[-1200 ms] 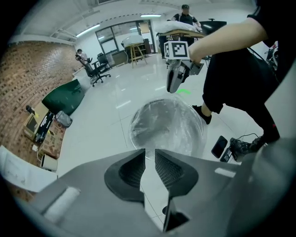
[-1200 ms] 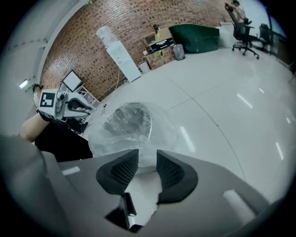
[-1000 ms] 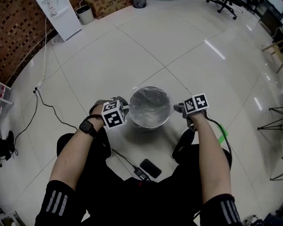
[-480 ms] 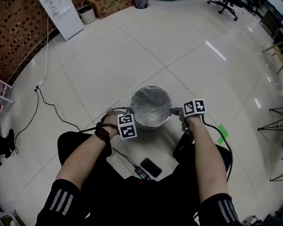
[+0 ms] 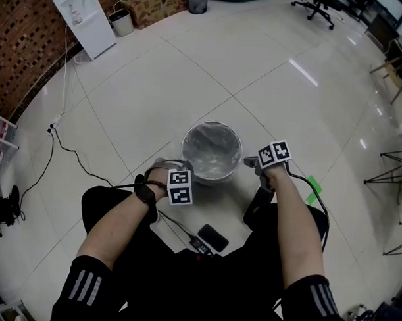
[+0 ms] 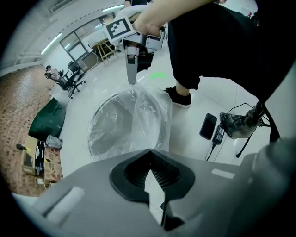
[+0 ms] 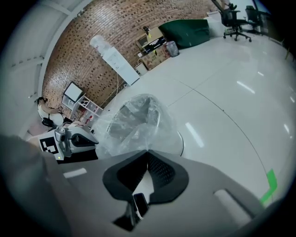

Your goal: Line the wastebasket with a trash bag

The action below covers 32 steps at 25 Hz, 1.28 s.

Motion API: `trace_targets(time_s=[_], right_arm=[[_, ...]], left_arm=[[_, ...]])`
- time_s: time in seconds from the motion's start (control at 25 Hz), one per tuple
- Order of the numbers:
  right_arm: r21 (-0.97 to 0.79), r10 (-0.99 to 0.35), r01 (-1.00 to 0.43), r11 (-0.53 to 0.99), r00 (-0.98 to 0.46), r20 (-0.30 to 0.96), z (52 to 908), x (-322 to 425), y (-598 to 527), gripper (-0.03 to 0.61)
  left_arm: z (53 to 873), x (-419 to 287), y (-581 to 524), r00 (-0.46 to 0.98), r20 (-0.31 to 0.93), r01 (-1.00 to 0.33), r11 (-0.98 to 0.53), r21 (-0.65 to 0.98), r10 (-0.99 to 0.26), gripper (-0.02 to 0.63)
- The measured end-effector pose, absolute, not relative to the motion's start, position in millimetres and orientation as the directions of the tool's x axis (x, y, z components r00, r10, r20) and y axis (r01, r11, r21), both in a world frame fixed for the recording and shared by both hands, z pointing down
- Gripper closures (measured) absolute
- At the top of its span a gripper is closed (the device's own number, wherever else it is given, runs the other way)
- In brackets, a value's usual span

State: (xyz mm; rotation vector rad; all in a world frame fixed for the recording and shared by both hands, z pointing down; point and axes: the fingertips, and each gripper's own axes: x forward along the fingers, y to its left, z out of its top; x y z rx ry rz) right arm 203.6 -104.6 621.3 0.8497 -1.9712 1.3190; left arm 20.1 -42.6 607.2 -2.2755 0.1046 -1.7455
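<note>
One wastebasket stands on the floor straight ahead of me, with one clear trash bag sagging inside and over its rim. My left gripper and right gripper flank the rim on opposite sides, equally near. Both pairs of jaws have just closed, each pinching bag film at its tips. I judge the hem gets pulled outward and down next.

Left tongs: pointed steeply down, jaws just closed, tips together on trash bag film. Right tongs: angled down, jaws just closed, tips pinching the same film. Left forearm, right forearm: extended forward.
</note>
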Motion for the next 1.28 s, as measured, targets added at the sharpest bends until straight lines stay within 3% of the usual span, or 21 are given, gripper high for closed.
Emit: trace_targets(time_s=[0.56,0.8,0.84,0.92,1.08,1.28], right_arm=[[-0.468,-0.006,-0.787,0.403,-0.514,0.858,677,206,-66,0.569],[-0.426,0.008,-0.789,0.442,-0.471,0.882,693,202,-71,0.567],[-0.426,0.01,-0.789,0.443,-0.47,0.882,692,203,-72,0.558],[-0.42,0.022,-0.787,0.452,-0.46,0.887,687,205,-71,0.469],[-0.363,0.029,-0.77,0.524,-0.409,0.912,666,216,-71,0.448],[-0.286,-0.06,-0.756,0.589,-0.394,0.917,621,219,-92,0.448]], left_arm=[[657,17,5,0.22,0.969,0.129,-0.981,-0.144,-0.113,0.617],[674,7,-4,0.18,0.979,0.11,-0.987,-0.116,-0.095,0.564],[674,6,-4,0.179,0.98,0.108,-0.988,-0.112,-0.091,0.552],[671,4,-3,0.175,0.981,0.107,-0.989,-0.098,-0.078,0.521],[649,5,7,0.207,0.977,0.111,-0.992,-0.066,-0.042,0.486],[593,13,-6,0.333,0.941,0.043,-0.996,-0.083,-0.064,0.486]])
